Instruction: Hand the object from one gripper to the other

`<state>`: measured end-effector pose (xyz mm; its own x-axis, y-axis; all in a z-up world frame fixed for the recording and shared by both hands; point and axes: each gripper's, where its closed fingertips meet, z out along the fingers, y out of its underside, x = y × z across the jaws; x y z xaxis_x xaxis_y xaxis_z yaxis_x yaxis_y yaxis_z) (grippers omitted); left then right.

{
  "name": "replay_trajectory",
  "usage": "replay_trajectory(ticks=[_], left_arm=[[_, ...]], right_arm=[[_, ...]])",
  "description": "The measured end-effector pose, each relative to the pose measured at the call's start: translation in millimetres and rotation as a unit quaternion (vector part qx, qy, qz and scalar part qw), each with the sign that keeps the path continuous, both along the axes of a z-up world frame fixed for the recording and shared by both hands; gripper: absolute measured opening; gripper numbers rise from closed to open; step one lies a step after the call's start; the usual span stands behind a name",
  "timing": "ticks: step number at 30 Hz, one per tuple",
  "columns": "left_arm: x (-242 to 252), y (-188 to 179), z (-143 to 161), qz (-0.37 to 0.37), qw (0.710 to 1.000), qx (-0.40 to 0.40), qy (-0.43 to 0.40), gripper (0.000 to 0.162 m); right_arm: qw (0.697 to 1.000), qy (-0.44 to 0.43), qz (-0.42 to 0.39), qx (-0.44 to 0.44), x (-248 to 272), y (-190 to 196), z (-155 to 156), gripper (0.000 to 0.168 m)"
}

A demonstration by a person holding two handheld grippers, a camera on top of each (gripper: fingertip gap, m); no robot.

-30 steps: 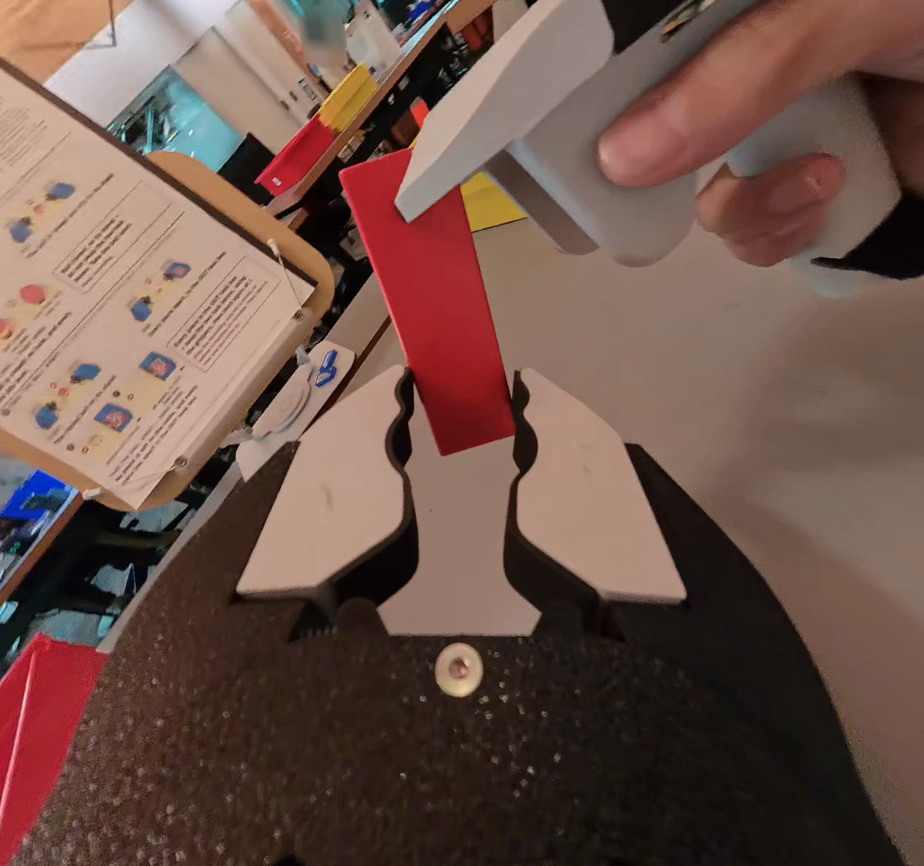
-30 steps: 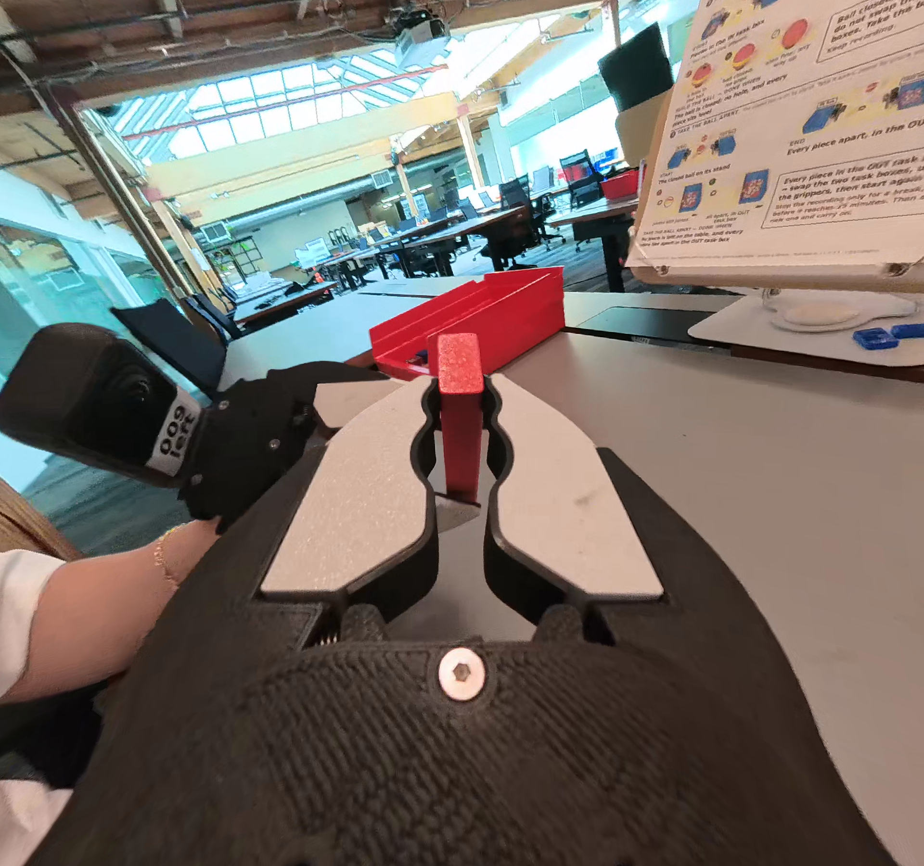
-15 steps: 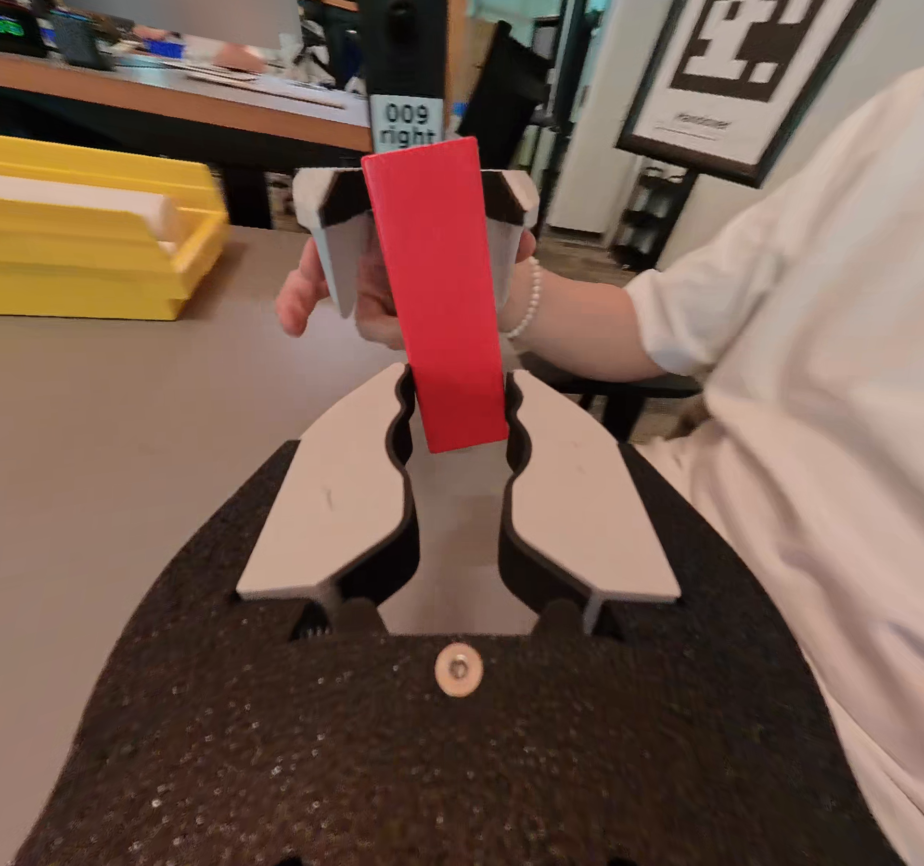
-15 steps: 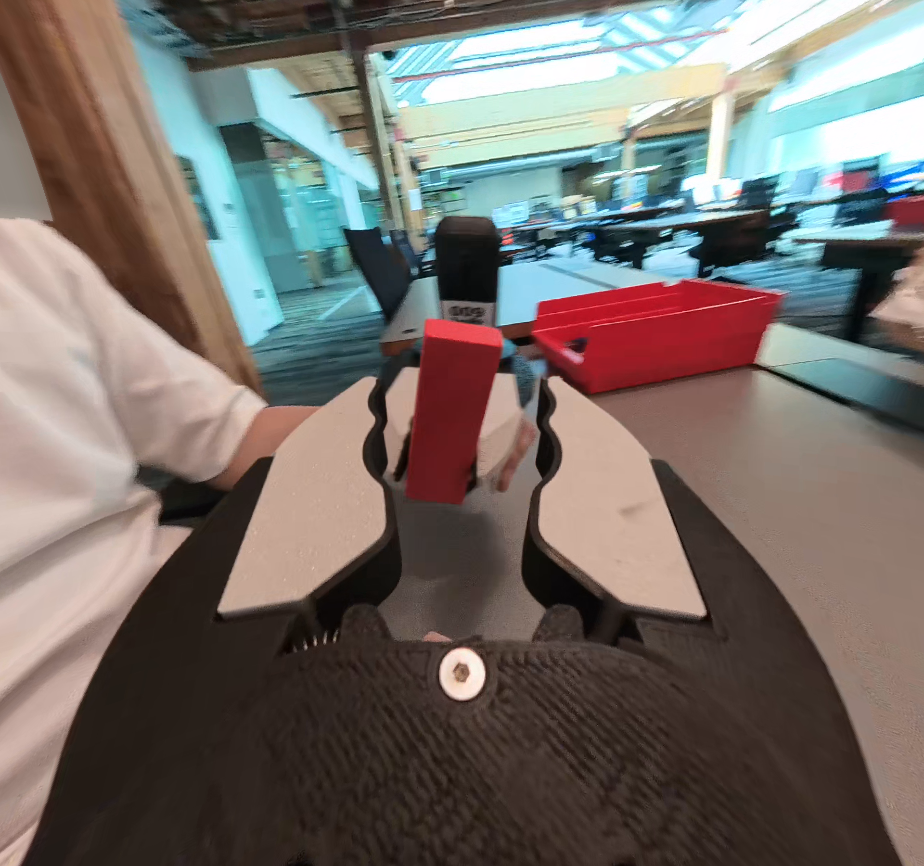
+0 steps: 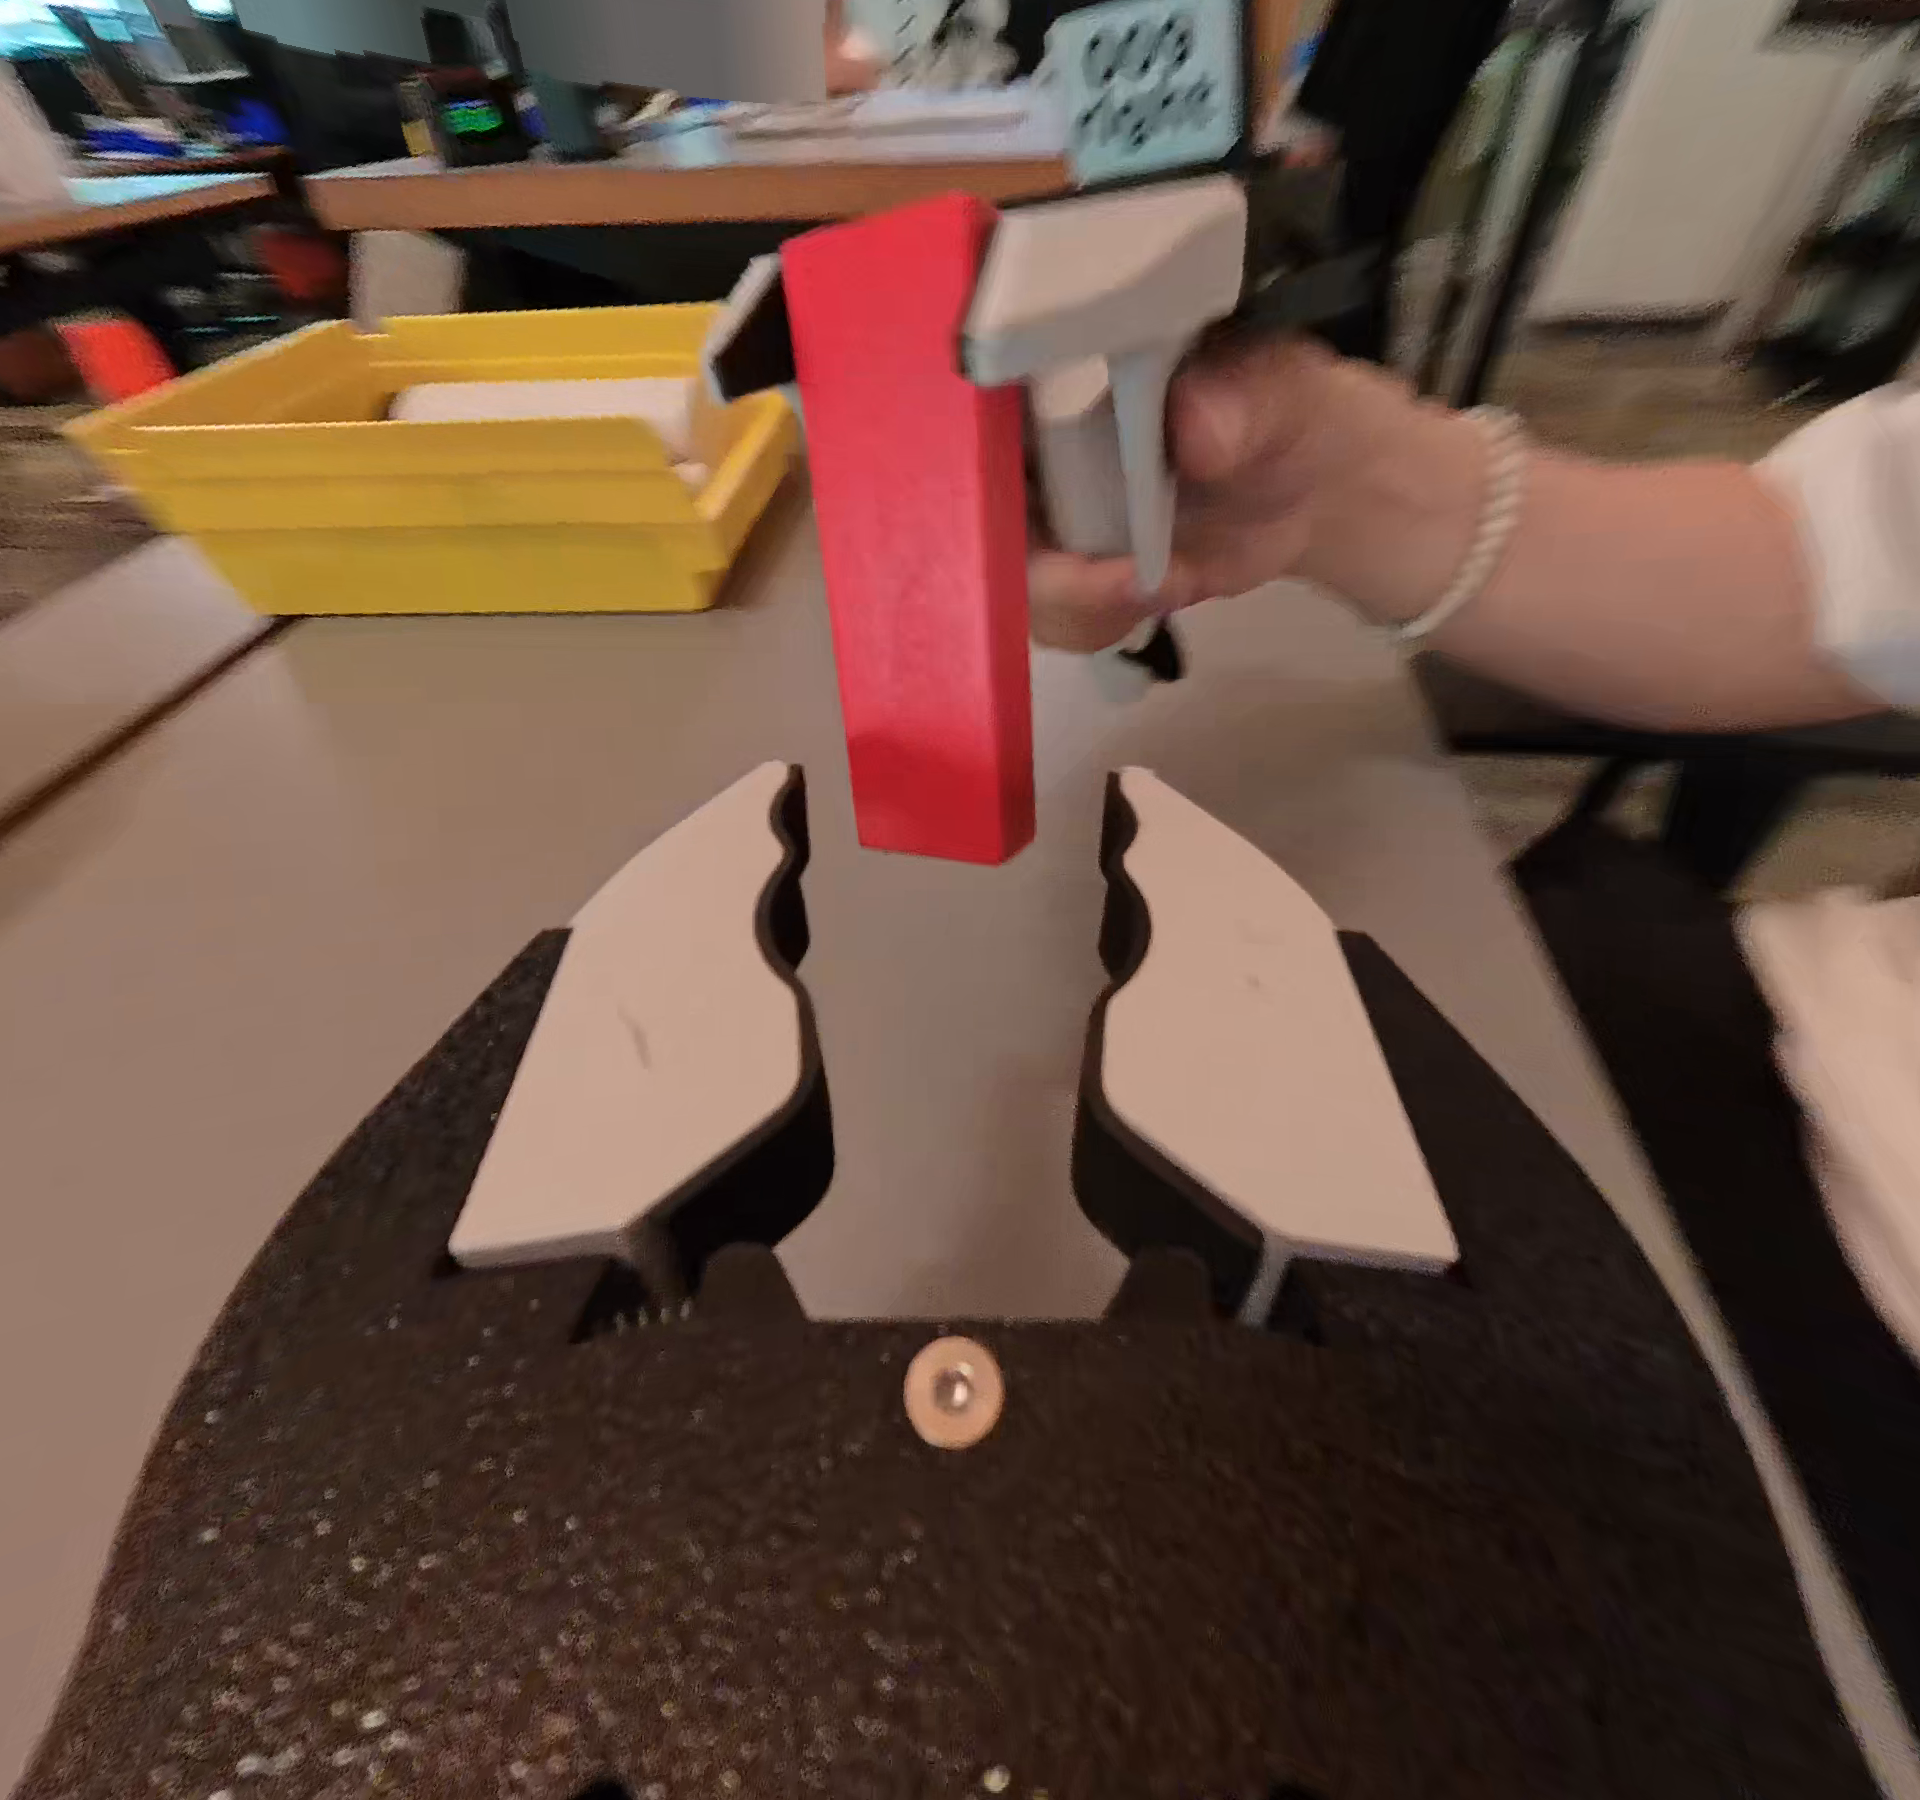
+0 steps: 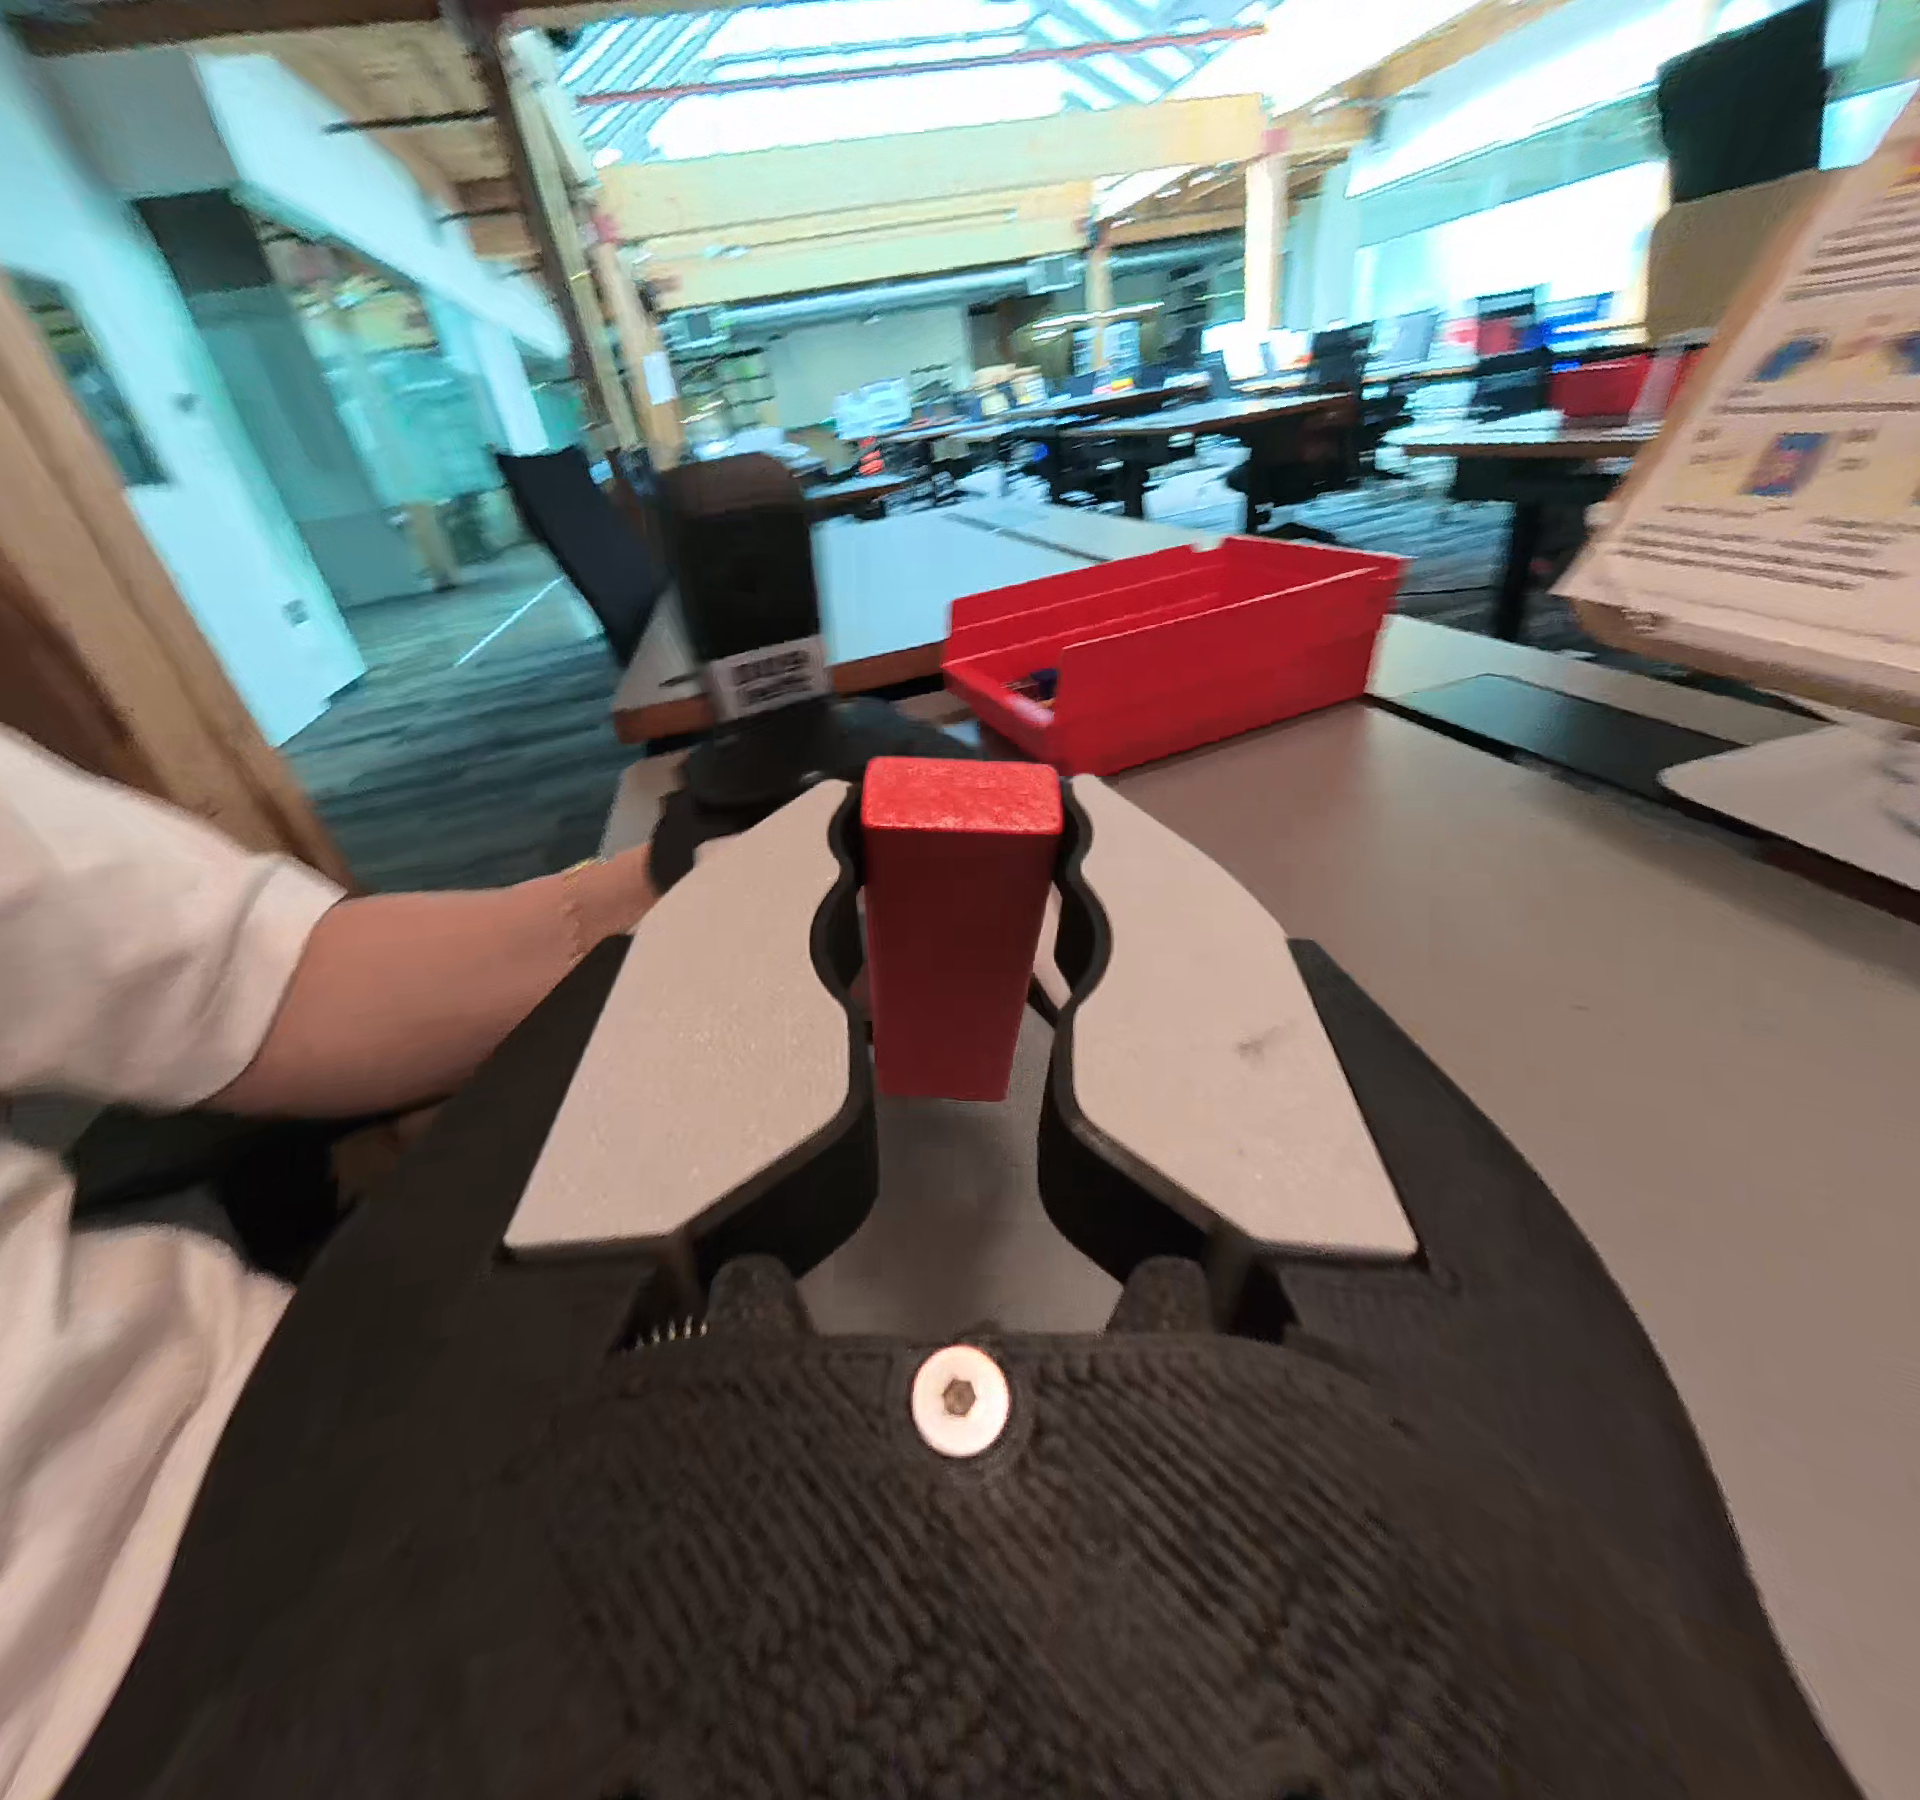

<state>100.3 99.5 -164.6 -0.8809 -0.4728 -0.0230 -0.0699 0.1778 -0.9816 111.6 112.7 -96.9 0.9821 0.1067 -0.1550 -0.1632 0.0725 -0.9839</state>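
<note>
A long red block [image 5: 914, 545] hangs upright over the grey table [image 5: 312, 867]. My right gripper [image 6: 956, 800] is shut on its upper end [image 6: 951, 950]; in the left wrist view its grey fingers [image 5: 1101, 285] clamp the block's top from both sides. My left gripper [image 5: 956, 779] is open. The block's lower end sits between its fingertips with a gap on each side. The left gripper's black camera mount [image 6: 743, 587] shows behind the block in the right wrist view.
A yellow bin [image 5: 447, 503] holding a white object stands at the table's far side. A red bin [image 6: 1174, 638] sits on the table beyond the block. An instruction board [image 6: 1787, 462] stands at the right. The person's arm [image 5: 1558, 597] reaches in from the right. One gripper's finger ends stand about 6 cm off the other's.
My right gripper, open around the block's top half a second ago, has shut on it. My left gripper has opened and let go of the block's lower end.
</note>
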Motion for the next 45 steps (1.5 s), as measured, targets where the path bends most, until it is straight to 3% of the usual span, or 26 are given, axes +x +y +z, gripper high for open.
replay_trajectory(ticks=[2,7,11,14,18,22,25,29,32,36,39,41,45], left_arm=[[12.3,5.1,-2.9,0.065,0.994,0.075,-0.048,0.059],[28.0,1.8,12.3,0.184,0.952,0.157,-0.186,0.040],[28.4,2.0,22.9,0.219,0.931,0.138,-0.259,0.033],[22.8,3.3,37.1,0.221,0.930,0.075,-0.285,0.021],[20.6,11.1,41.8,0.227,0.921,0.058,-0.310,0.016],[18.7,11.0,43.0,0.197,0.941,0.039,-0.272,0.016],[14.6,12.4,49.1,0.150,0.969,-0.022,-0.194,0.016],[-3.3,12.4,41.2,0.016,0.998,-0.051,-0.022,0.016],[-20.1,17.6,24.5,-0.054,0.997,-0.019,0.056,0.016],[-28.7,22.2,4.8,-0.075,0.993,0.044,0.084,0.016],[-32.6,18.9,-0.6,-0.086,0.990,0.062,0.096,0.016],[-30.2,21.0,-3.7,-0.074,0.990,0.077,0.089,0.016],[-16.0,28.7,23.3,-0.022,1.000,0.010,0.009,0.019]], right_arm=[[0.997,0.018,-0.075,0.002,20.3,-0.5,1.0,0.034],[0.984,0.100,-0.145,0.034,40.3,-5.7,5.3,0.034],[0.974,0.174,-0.122,0.080,42.2,-13.8,17.3,0.034],[0.963,0.232,-0.088,0.106,42.5,-17.8,21.9,0.034],[0.954,0.271,-0.064,0.115,40.6,-13.7,18.8,0.034],[0.970,0.214,-0.049,0.106,39.3,-15.7,17.4,0.038],[0.990,0.113,-0.041,0.069,35.3,-19.7,12.5,0.060],[0.999,-0.043,-0.023,0.006,21.1,-27.3,0.1,0.059],[0.994,-0.076,0.061,-0.040,-6.4,-29.3,-13.6,0.051],[0.986,-0.087,0.097,-0.105,-19.5,-24.5,-36.1,0.041],[0.974,-0.110,0.123,-0.155,-28.5,-22.7,-54.6,0.017],[0.970,-0.117,0.121,-0.176,-27.3,-21.1,-62.1,0.016],[0.983,-0.091,0.099,-0.124,-19.0,-14.3,-46.4,0.016]])
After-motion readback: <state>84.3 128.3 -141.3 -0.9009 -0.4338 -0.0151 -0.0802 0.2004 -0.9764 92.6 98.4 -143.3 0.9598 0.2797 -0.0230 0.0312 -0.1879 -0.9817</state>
